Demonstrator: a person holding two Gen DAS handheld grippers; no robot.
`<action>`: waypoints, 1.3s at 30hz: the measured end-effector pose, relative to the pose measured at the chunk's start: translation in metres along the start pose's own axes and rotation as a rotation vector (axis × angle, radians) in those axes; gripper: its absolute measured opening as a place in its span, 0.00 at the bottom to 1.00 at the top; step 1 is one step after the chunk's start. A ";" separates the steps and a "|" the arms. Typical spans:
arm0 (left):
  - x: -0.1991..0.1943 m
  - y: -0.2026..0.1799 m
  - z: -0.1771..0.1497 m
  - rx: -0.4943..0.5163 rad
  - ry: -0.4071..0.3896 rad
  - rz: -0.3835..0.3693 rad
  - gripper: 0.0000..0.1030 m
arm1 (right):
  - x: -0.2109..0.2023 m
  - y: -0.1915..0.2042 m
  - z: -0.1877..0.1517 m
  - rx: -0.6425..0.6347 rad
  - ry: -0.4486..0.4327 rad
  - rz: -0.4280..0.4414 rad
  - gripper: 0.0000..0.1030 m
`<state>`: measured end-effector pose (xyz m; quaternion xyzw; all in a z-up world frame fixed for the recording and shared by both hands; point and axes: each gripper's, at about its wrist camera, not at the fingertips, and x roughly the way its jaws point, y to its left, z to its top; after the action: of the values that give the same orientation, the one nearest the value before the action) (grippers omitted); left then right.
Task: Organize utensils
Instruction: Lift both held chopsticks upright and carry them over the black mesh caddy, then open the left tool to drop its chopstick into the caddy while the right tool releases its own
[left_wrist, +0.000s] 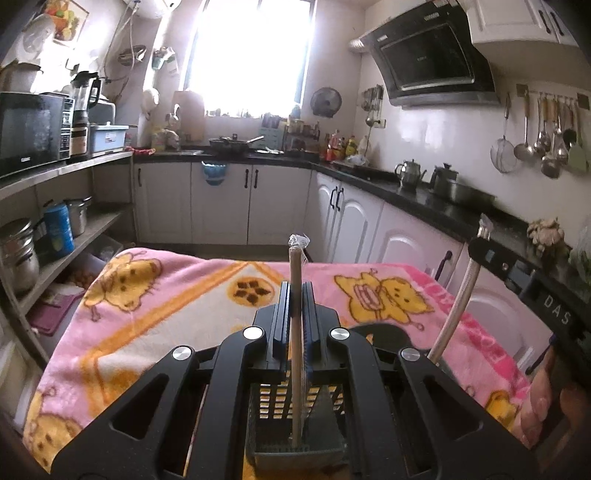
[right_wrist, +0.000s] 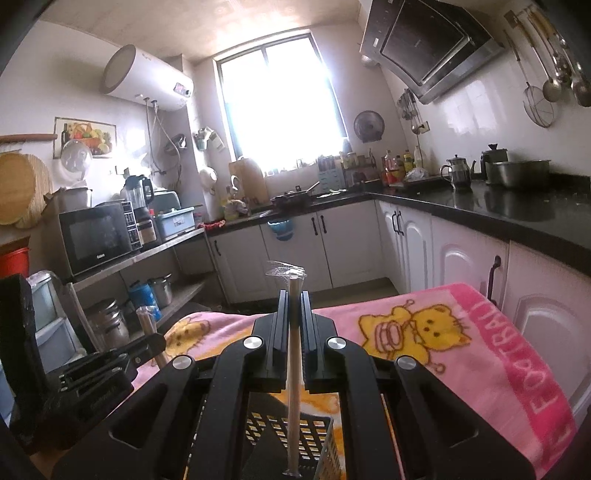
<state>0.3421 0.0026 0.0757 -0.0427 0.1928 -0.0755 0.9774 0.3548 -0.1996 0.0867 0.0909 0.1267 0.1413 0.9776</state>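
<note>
both grippers clamped on wrapped chopsticks above a black slotted basket

left gripper has its fingers pressed narrow on an upright pair of chopsticks in clear wrap, the lower end reaching down into the basket just below the fingers, the wrapped tip poking up past them. right gripper pinches another pair of chopsticks the same way, its bottom end inside the basket below. beyond both sets of fingers lies a pink cartoon blanket over the table; further off, white cabinets and a bright window.
</note>
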 end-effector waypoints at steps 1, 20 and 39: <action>0.003 0.001 -0.002 0.004 0.015 0.000 0.02 | 0.000 0.000 0.000 0.000 0.001 -0.001 0.06; -0.011 0.012 -0.021 -0.013 0.115 0.006 0.33 | 0.001 0.005 -0.023 0.037 0.040 0.024 0.08; -0.060 0.028 -0.040 -0.112 0.154 -0.009 0.53 | -0.025 -0.013 -0.033 0.062 0.115 -0.019 0.20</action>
<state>0.2761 0.0383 0.0582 -0.0920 0.2712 -0.0721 0.9554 0.3254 -0.2144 0.0586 0.1114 0.1881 0.1329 0.9667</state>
